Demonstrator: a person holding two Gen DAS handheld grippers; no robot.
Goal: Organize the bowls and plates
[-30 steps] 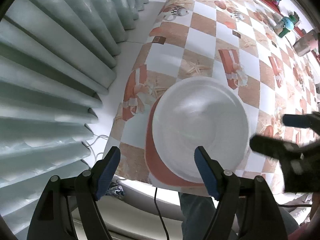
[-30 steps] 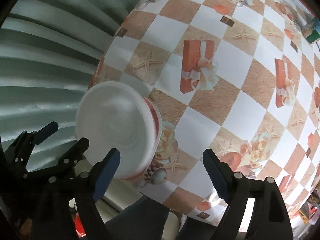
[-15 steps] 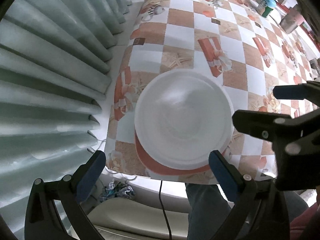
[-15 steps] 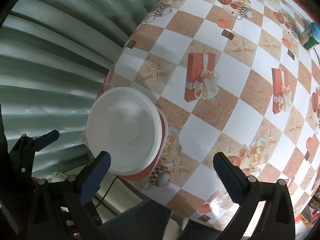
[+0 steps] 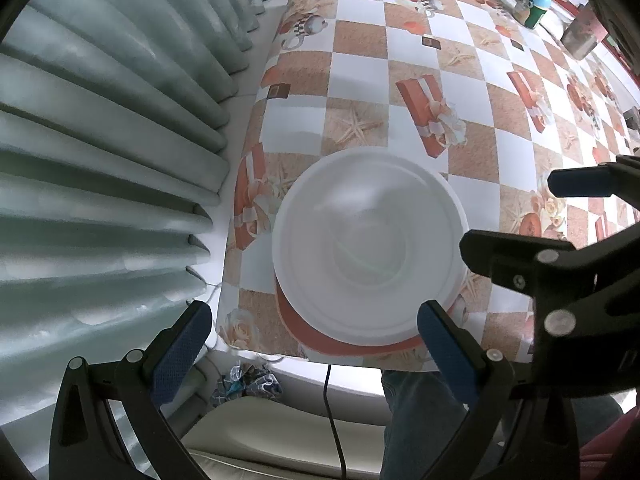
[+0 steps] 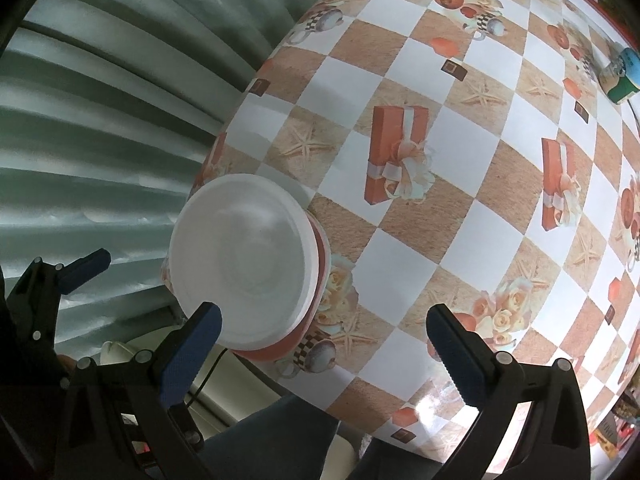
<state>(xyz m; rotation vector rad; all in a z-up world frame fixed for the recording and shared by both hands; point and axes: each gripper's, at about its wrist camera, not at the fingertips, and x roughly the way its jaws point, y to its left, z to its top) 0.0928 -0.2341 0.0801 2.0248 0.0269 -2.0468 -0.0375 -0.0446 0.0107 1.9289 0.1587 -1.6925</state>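
Observation:
A white bowl [image 5: 368,248] sits stacked on an orange plate [image 5: 344,344] near the front left corner of the checkered table [image 5: 472,92]. My left gripper [image 5: 312,344] is open and empty, above the table's front edge, its fingers either side of the stack. My right gripper [image 6: 324,344] is open and empty, just right of the bowl [image 6: 240,260]; the orange plate [image 6: 324,256] shows under it. The right gripper also shows in the left wrist view [image 5: 520,232], right of the bowl. The left gripper also shows in the right wrist view [image 6: 76,268], left of the bowl.
Pale green curtains [image 5: 100,140] hang along the table's left side. A green and blue bottle [image 5: 536,4] and a metal container [image 5: 580,40] stand at the far right. A cable [image 5: 332,392] hangs below the front edge, by the person's legs [image 5: 416,420].
Both grippers have drawn back and up from the stack, so more of the table shows. The left gripper's jaws stand wider than one second ago. The bowl and plate have not moved.

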